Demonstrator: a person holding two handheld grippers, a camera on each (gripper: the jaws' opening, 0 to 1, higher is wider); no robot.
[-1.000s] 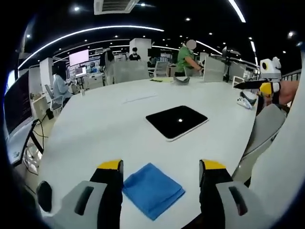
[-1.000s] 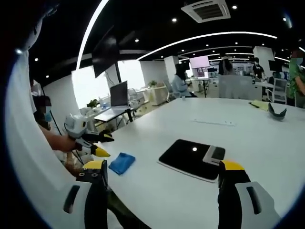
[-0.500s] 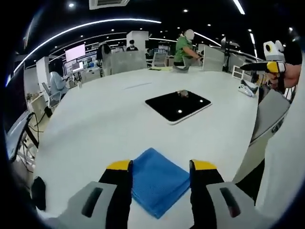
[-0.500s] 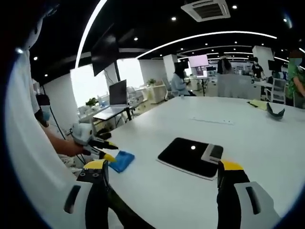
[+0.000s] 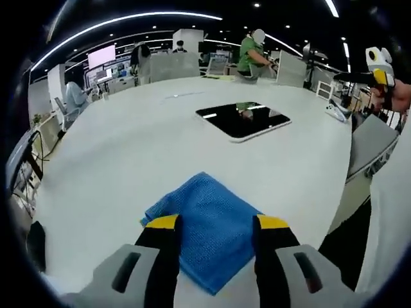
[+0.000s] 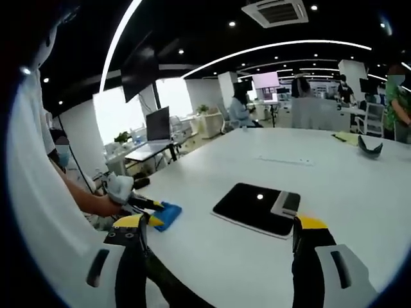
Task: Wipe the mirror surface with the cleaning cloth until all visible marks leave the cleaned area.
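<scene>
The blue cleaning cloth (image 5: 204, 218) lies flat near the front edge of the white table (image 5: 122, 147). My left gripper (image 5: 215, 224) is open and low over it, one yellow-tipped jaw on either side of the cloth's near part. The mirror (image 5: 244, 120), a dark rounded rectangle, lies farther out on the table, reflecting the room. My right gripper (image 6: 221, 223) is open and held in the air short of the mirror (image 6: 253, 206), with nothing in it. In the right gripper view the left gripper (image 6: 146, 212) reaches in from the left, its tips at the cloth (image 6: 169, 215).
A grey chair (image 5: 369, 147) stands by the table's right edge. A flat white object (image 6: 286, 162) and a dark curved object (image 6: 371, 149) lie far back on the table. People work at desks in the background.
My left gripper has come down and forward over the cloth, and its jaws have narrowed a little around it. The right gripper has barely moved.
</scene>
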